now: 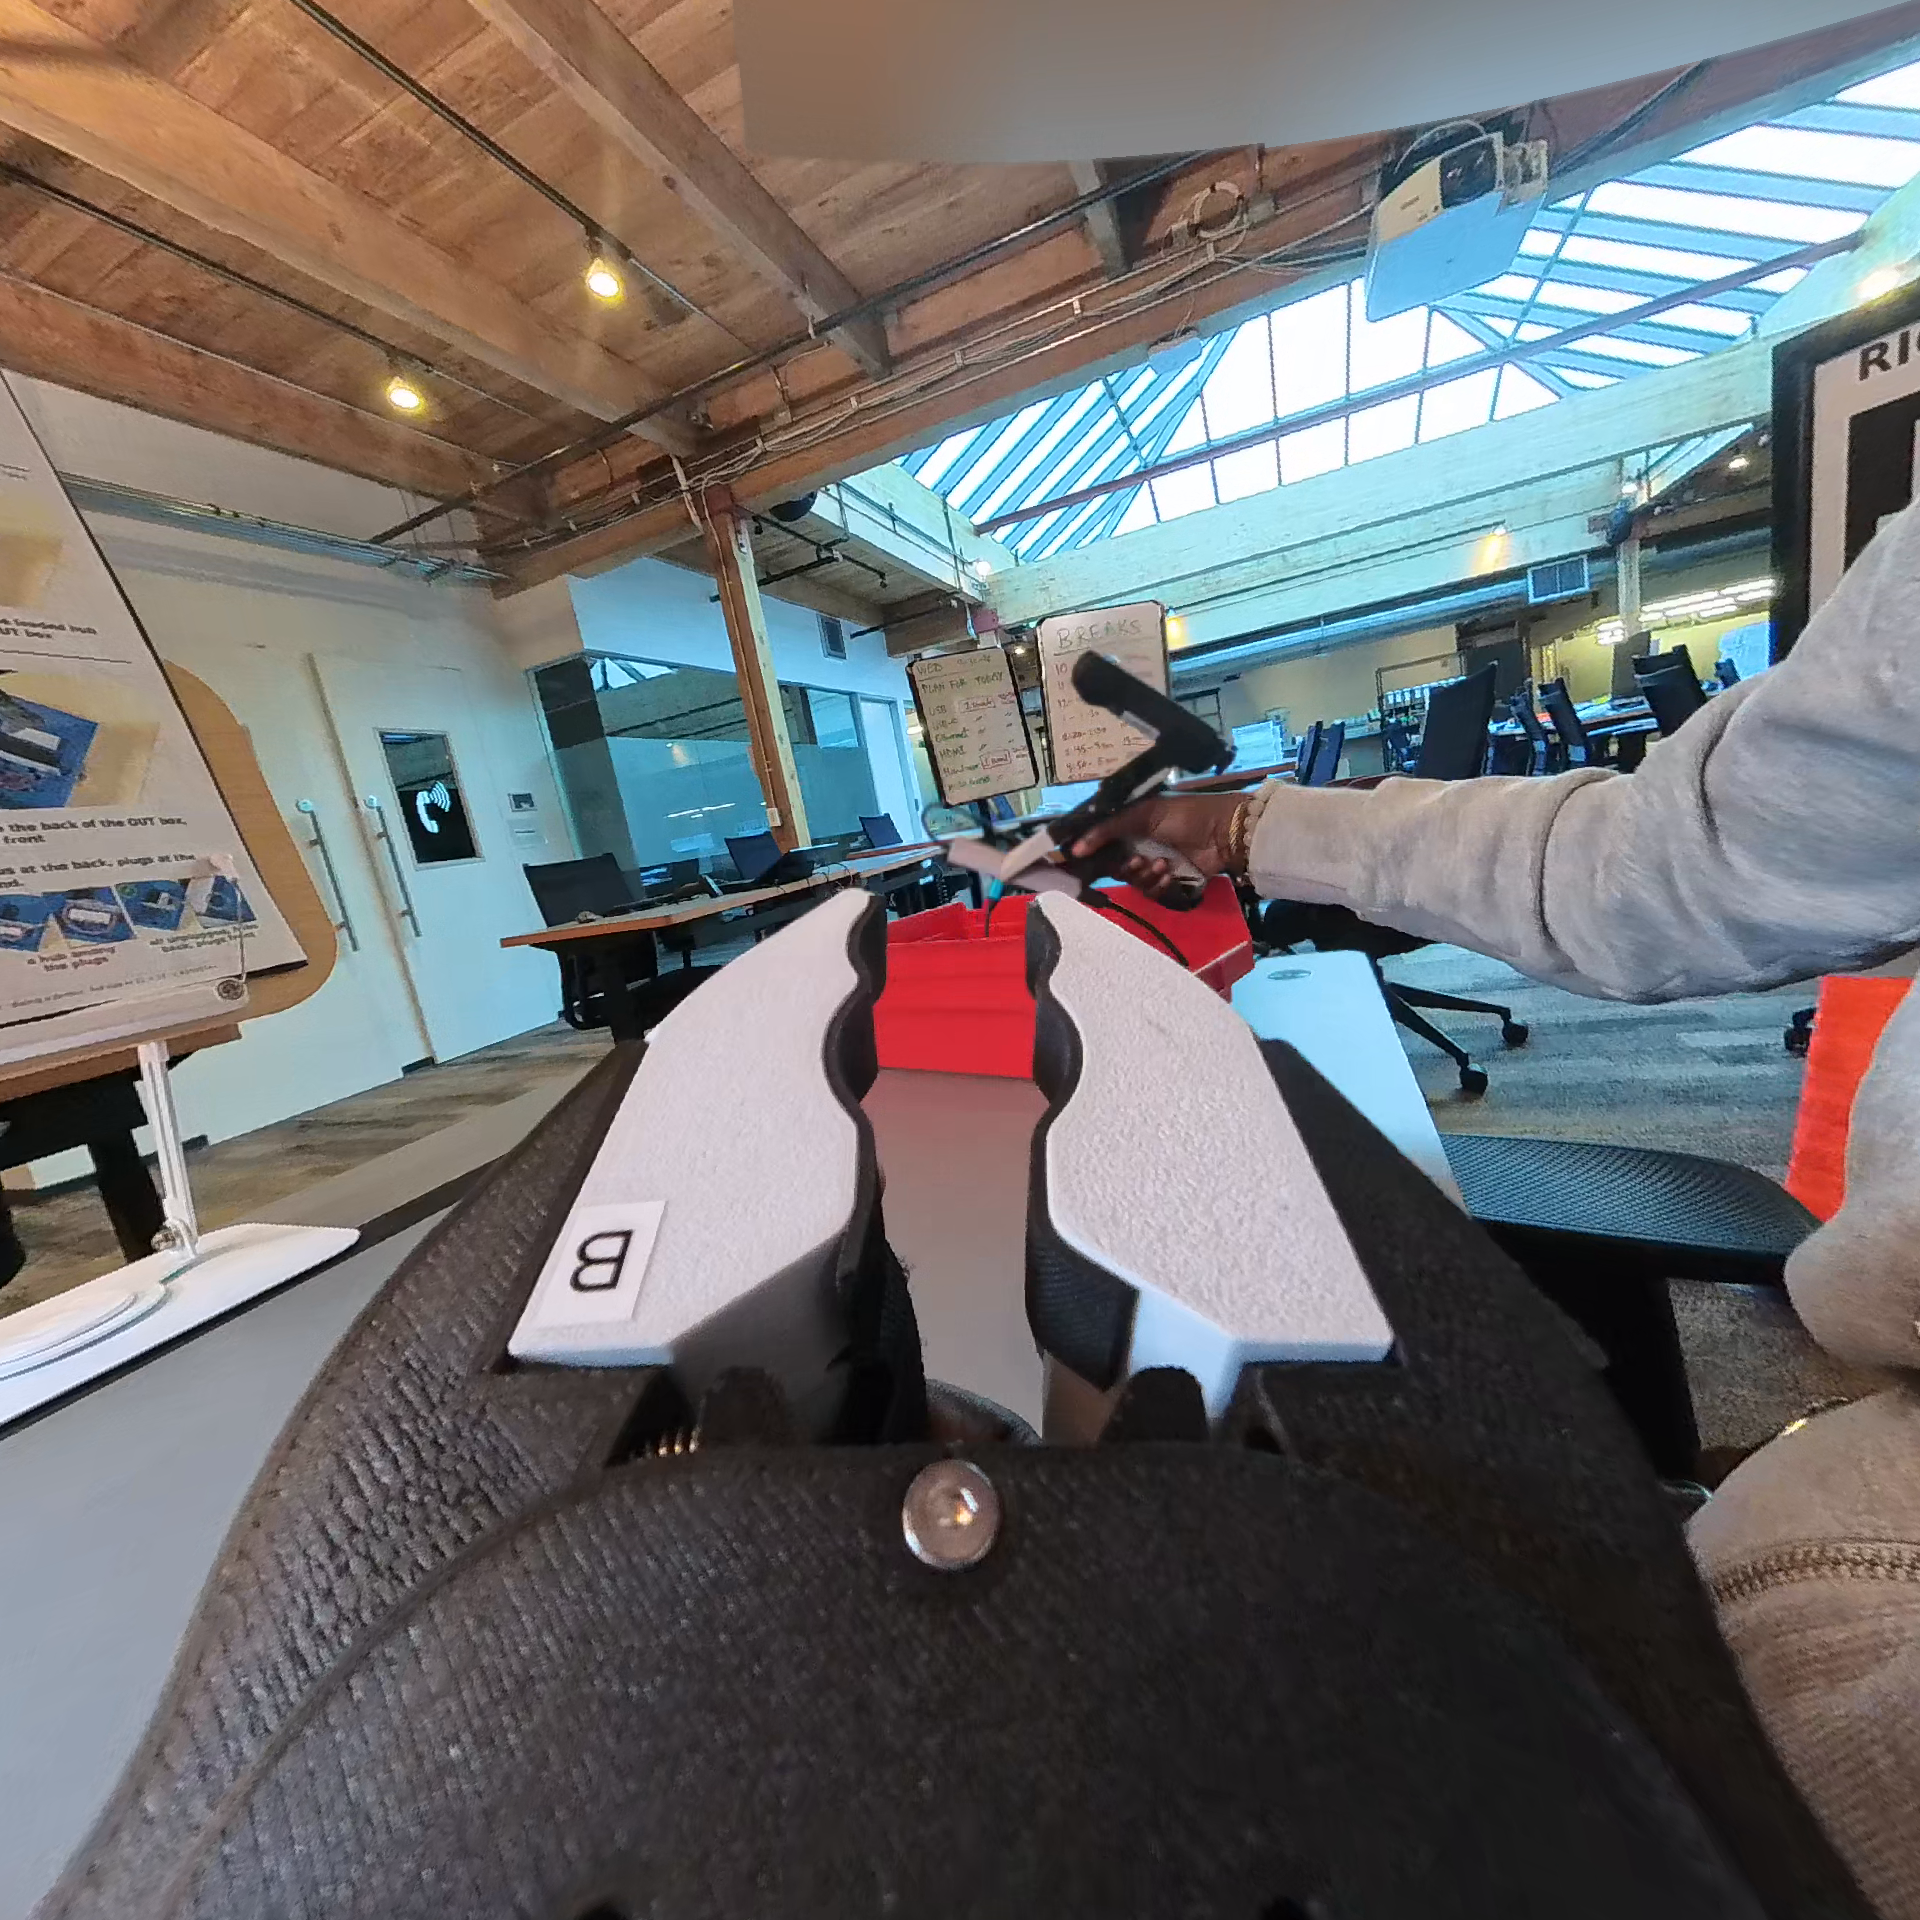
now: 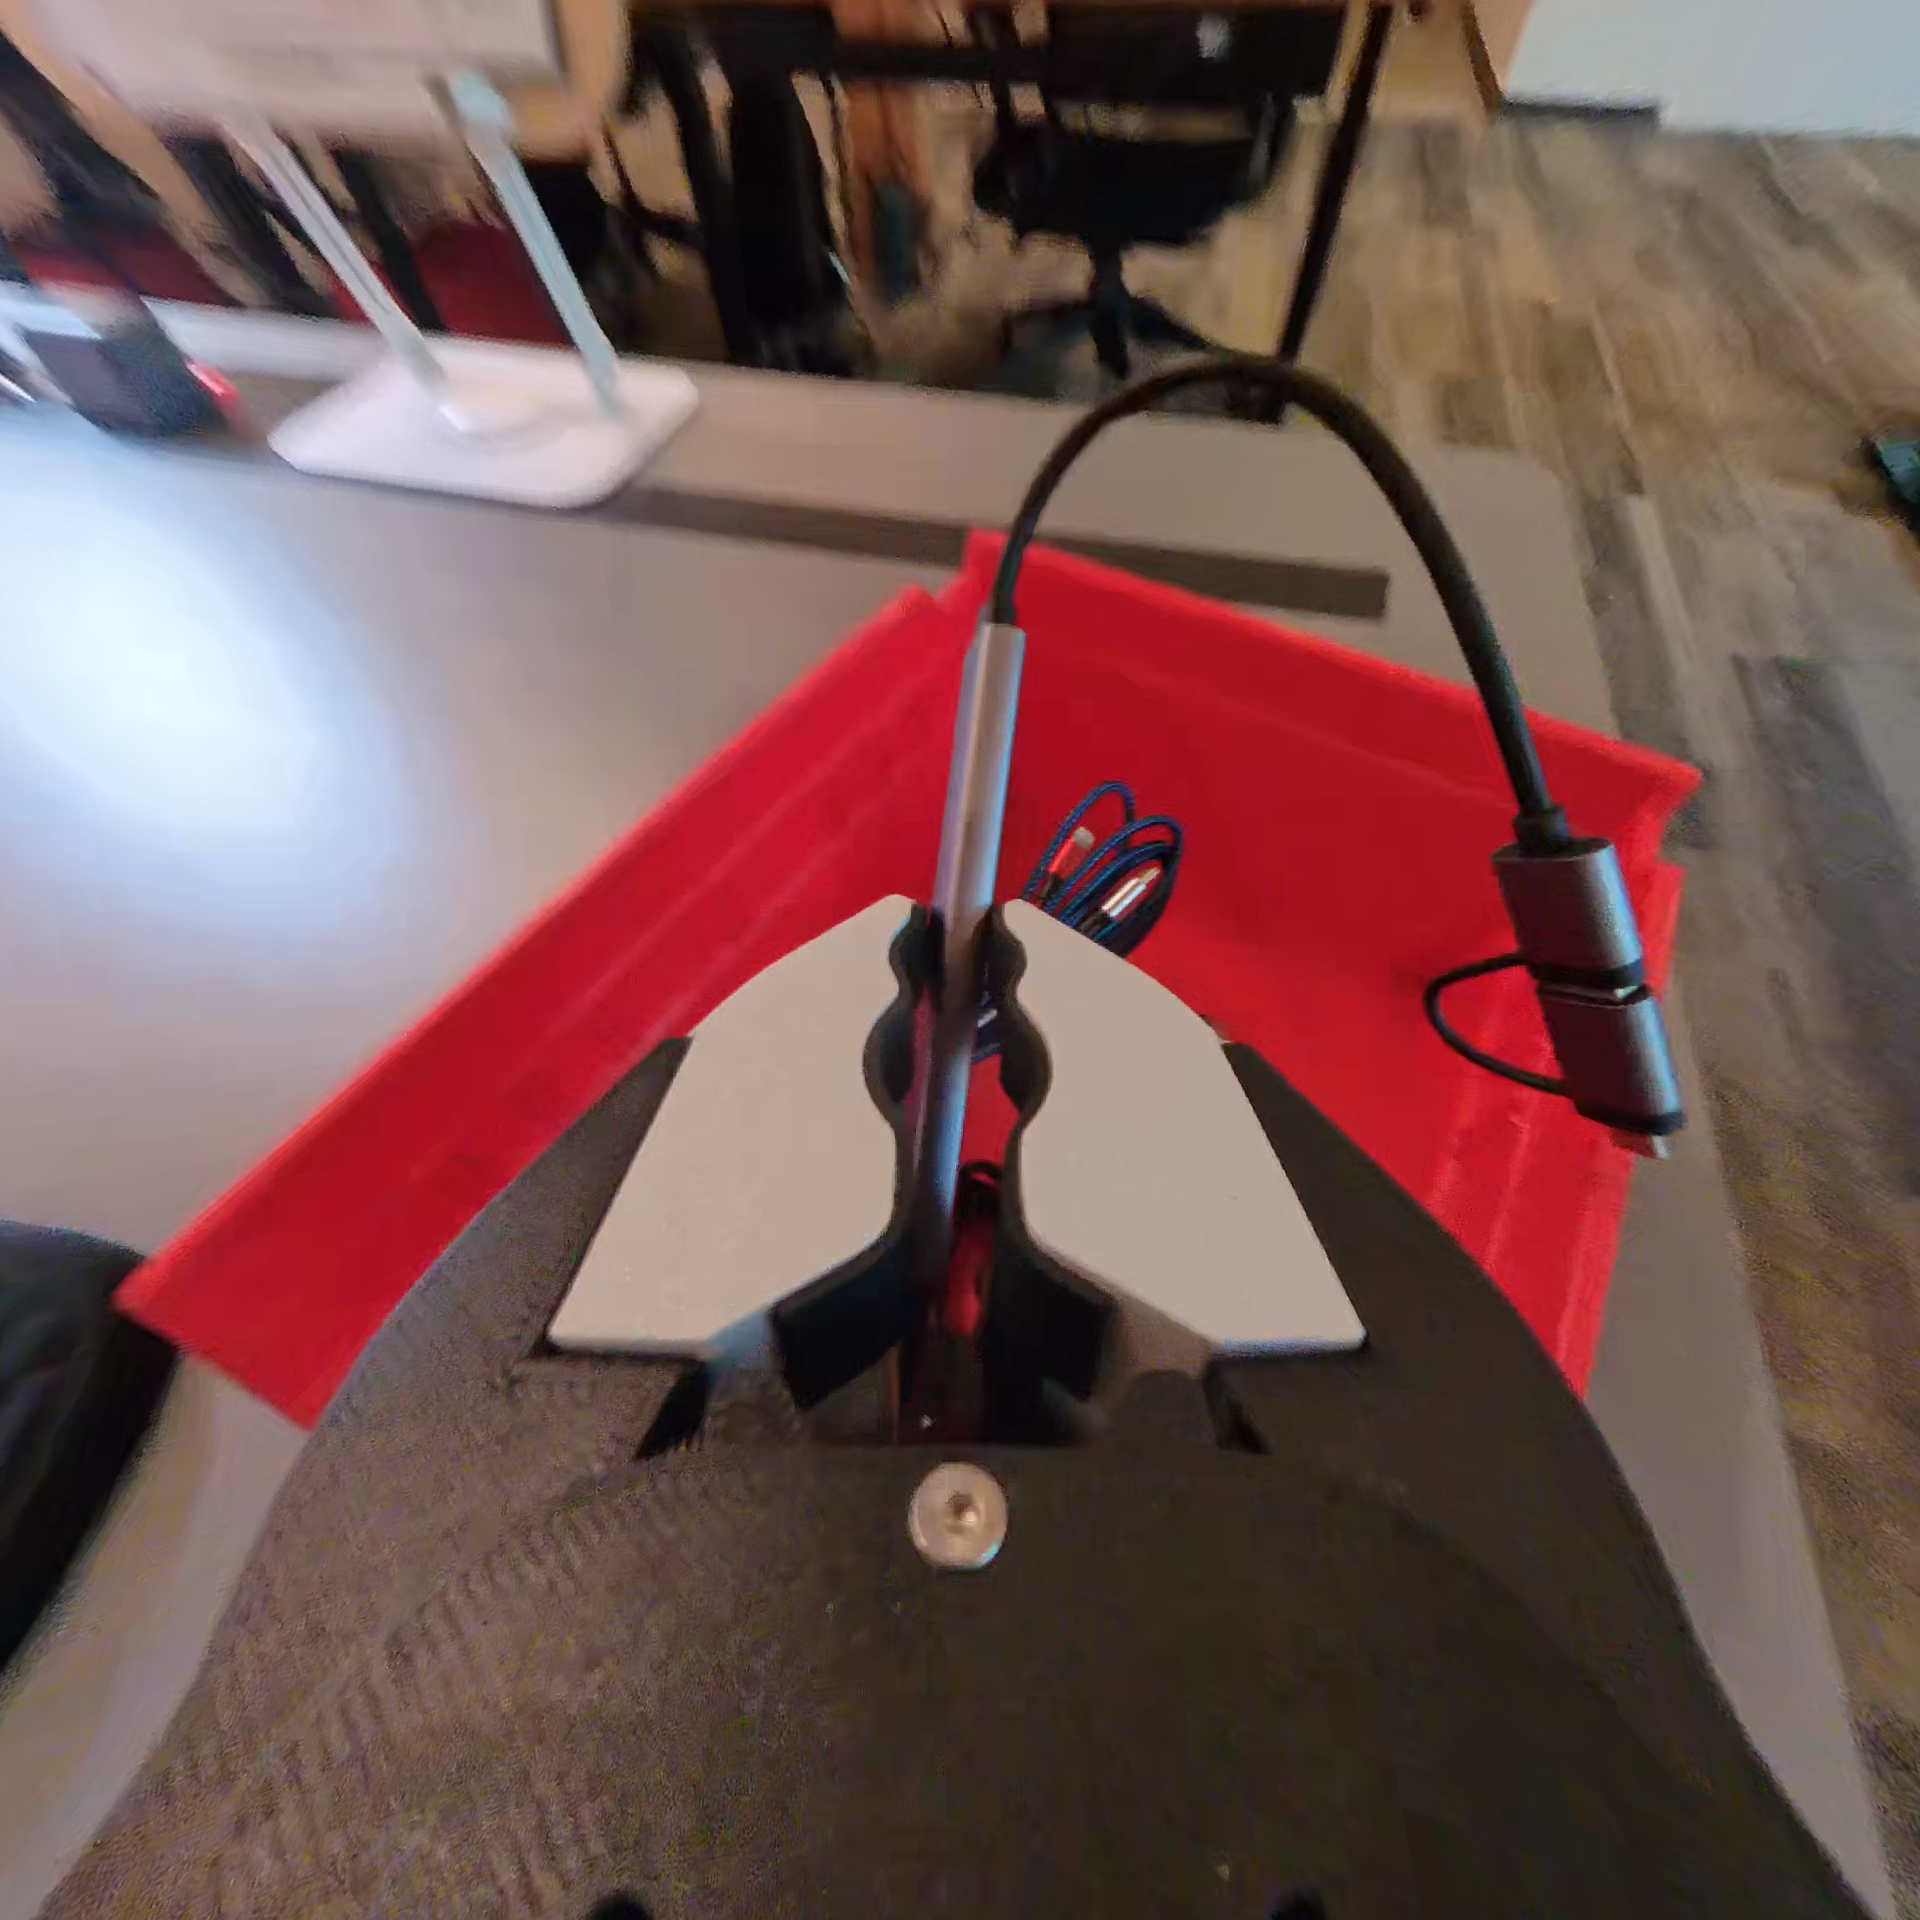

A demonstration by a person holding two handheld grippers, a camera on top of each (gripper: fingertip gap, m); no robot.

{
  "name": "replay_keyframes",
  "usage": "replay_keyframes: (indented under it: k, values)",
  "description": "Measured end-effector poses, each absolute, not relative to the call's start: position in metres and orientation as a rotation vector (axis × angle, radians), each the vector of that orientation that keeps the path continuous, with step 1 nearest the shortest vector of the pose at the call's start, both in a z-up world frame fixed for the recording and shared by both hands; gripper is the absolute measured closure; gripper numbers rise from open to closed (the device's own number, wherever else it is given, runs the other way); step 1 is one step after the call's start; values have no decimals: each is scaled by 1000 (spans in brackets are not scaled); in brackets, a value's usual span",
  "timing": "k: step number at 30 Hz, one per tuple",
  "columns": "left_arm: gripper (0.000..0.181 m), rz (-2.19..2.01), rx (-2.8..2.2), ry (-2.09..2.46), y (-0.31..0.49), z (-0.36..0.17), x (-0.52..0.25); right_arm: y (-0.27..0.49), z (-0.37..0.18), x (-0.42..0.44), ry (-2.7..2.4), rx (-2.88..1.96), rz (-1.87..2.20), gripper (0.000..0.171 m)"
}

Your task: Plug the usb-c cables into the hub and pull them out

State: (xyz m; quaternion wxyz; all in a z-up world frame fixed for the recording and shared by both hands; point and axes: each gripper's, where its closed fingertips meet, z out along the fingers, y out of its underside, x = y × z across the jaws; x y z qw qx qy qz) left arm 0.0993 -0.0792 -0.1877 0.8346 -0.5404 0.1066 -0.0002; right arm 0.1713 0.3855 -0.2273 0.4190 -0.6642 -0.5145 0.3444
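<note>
My right gripper (image 2: 958, 920) is shut on a thin grey hub (image 2: 977, 748), seen edge-on, and holds it above a red bin (image 2: 1299, 727). The hub's black cable (image 2: 1455, 582) arches up and right. It ends in a dark grey plug with an adapter (image 2: 1590, 977) that hangs in the air. A bundle of blue braided cables (image 2: 1112, 873) lies in the bin. My left gripper (image 1: 954, 914) is open and empty, low over the table, pointing at the red bin (image 1: 945, 997). The right gripper (image 1: 1013, 862), held by a hand, shows beyond it.
A grey table (image 2: 312, 727) carries the bin. A white stand base (image 2: 488, 426) sits at its far left, and it holds an instruction sign (image 1: 104, 727). A person's grey sleeve (image 1: 1558, 873) crosses from the right. A black mesh chair (image 1: 1621, 1205) is at right. Some 50 cm of space lies between my two pairs of fingers.
</note>
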Motion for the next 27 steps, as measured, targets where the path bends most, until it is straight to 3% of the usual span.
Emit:
replay_keyframes:
  k: [3, 12, 18, 22, 27]
  values:
    - [155, 5, -1146, 229, -79, -188, 100, 396, -242, 168, -1318, -1731, 695, 159]
    - [155, 8, -1137, 235, -81, -186, 101, 386, -209, 163, -1267, -1767, 664, 155]
    - [155, 13, -1135, 241, -81, -186, 102, 416, -270, 193, -1299, -1977, 227, 170]
    - [155, 16, -1142, 240, -80, -187, 102, 412, -309, 183, -1333, -2043, 258, 171]
    - [155, 15, -1144, 245, -79, -187, 103, 419, -344, 191, -1434, -2114, 7, 170]
